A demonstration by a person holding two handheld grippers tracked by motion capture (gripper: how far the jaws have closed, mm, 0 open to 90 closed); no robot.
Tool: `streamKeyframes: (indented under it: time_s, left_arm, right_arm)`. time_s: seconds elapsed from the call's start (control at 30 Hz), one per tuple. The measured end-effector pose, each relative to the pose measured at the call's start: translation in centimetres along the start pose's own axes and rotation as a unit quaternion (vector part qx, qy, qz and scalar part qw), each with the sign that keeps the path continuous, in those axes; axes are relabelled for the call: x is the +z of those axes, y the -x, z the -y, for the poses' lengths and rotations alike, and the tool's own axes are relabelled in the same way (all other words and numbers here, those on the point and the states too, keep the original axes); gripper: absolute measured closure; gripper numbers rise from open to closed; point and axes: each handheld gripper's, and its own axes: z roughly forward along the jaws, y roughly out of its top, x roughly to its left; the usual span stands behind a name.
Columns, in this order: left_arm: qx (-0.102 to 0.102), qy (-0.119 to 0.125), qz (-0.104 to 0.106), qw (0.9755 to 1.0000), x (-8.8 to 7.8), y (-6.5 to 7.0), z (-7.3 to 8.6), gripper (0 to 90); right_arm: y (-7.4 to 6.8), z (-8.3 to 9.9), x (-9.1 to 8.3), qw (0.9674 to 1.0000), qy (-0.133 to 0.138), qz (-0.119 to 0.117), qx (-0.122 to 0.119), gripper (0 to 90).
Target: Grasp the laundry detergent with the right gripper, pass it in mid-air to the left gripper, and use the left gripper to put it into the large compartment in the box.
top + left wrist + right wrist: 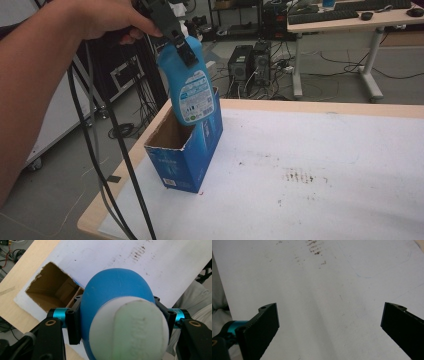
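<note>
Blue bottle clamped by your left gripper hangs half inside the open carton (right gripper idle, jaws apart); seating or extraction unfinished.

Blue bottle above open box

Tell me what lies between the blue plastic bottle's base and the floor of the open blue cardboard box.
Nothing: in the left gripper view the blue plastic bottle, clamped by the left gripper, hangs over the open blue cardboard box, whose brown inside looks bare.
</note>
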Motion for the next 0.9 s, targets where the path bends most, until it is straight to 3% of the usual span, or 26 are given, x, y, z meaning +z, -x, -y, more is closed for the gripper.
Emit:
streamKeyframes:
  time_s: [0.2,0.37,0.9]
  left_arm:
    - [-0.011,0.006,-0.01,0.9999,-0.9,-0.7,1.2,37.7]
    - [-0.008,0.001,-0.018,0.9998,-0.9,-1.0,1.9,37.7]
    - [-0.01,-0.014,-0.02,0.9997,2.2,-2.7,4.8,37.7]
  right_arm:
    - [0.1,-0.1,0.2,1.0,0.0,0.002,0.001,1.1]
    - [0.1,-0.2,0.3,1.0,0.001,0.001,0.0,1.1]
    - [0.1,-0.3,0.6,1.0,-0.003,0.003,0.004,1.1]
